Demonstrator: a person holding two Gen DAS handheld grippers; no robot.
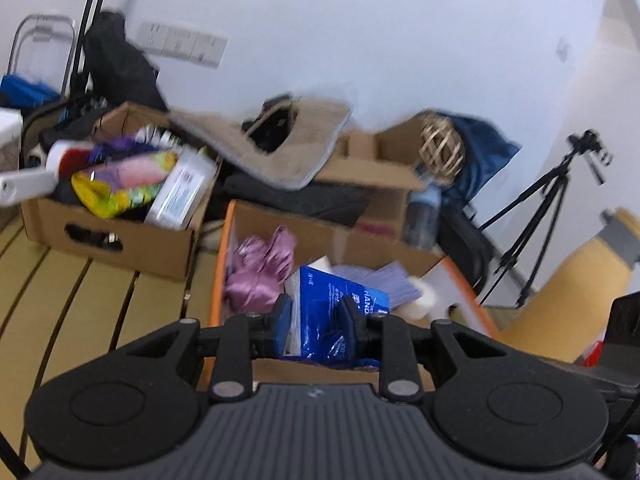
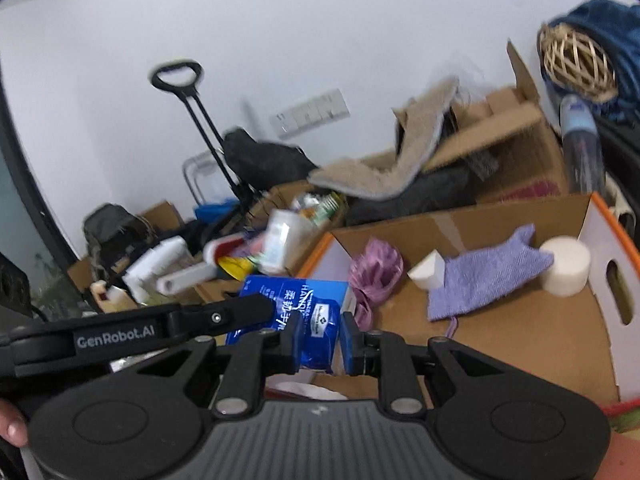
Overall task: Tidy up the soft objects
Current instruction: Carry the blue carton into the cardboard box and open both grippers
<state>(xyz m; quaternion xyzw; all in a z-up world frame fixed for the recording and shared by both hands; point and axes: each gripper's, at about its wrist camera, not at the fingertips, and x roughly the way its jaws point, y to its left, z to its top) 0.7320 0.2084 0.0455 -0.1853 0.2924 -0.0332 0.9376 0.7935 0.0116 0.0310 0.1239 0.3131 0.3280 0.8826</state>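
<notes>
My left gripper (image 1: 316, 320) is clamped on the blue plastic pack of hand tissues (image 1: 336, 312), above the orange-edged cardboard box (image 2: 600, 240). My right gripper (image 2: 320, 340) has its fingers apart, just beside the same pack (image 2: 296, 304). In the box lie a purple towel (image 2: 484, 276), a pink satin cloth (image 2: 376, 268) and a white foam cylinder (image 2: 566, 266).

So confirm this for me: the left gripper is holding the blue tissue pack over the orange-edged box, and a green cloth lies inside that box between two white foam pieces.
One thing is wrong: the cloth is purple, not green, as the right wrist view shows. The rest holds: the left gripper grips the blue tissue pack over the orange-edged box, and the cloth lies between the two white foam pieces.
</notes>
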